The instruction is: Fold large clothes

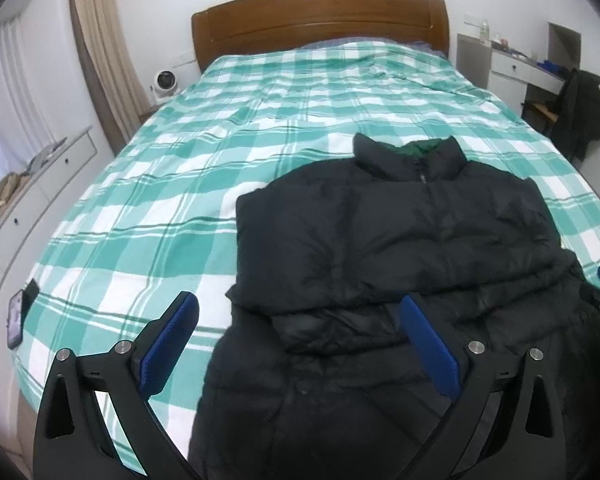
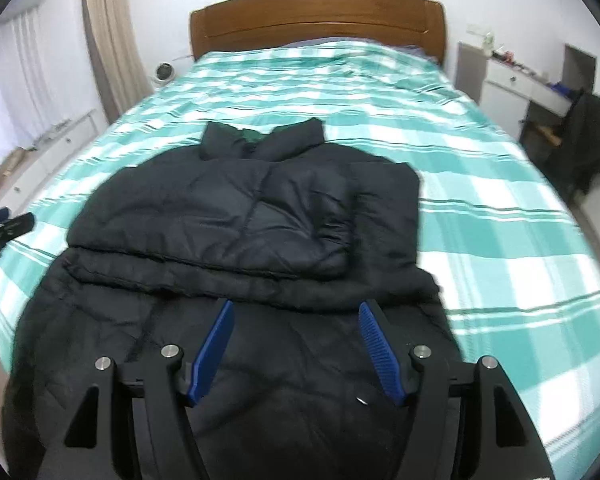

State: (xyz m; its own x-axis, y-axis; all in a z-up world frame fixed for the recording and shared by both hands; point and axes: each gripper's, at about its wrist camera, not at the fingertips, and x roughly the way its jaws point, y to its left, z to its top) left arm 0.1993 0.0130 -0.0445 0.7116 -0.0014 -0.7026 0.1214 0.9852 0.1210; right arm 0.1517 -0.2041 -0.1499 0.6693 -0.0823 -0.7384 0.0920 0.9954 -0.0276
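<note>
A black puffer jacket [image 1: 400, 232] [image 2: 240, 208] lies front up on the bed [image 1: 220, 140] [image 2: 480, 184] with its collar toward the headboard. Both sleeves are folded across its chest. Its hem end lies nearest me and hangs toward the bed's near edge. My left gripper [image 1: 300, 308] hovers open above the jacket's lower left part, its blue pads wide apart and empty. My right gripper [image 2: 297, 306] hovers open above the lower middle of the jacket, with nothing between its pads. Each gripper's tip also shows at the edge of the other's view.
A green and white checked sheet covers the bed, and a phone [image 1: 15, 320] lies near its left edge. The wooden headboard [image 1: 320, 20] is at the far end. White drawers [image 1: 40, 184] and a fan [image 1: 165, 80] stand left. A desk [image 1: 528, 68] and a chair with a dark coat [image 1: 580, 112] stand right.
</note>
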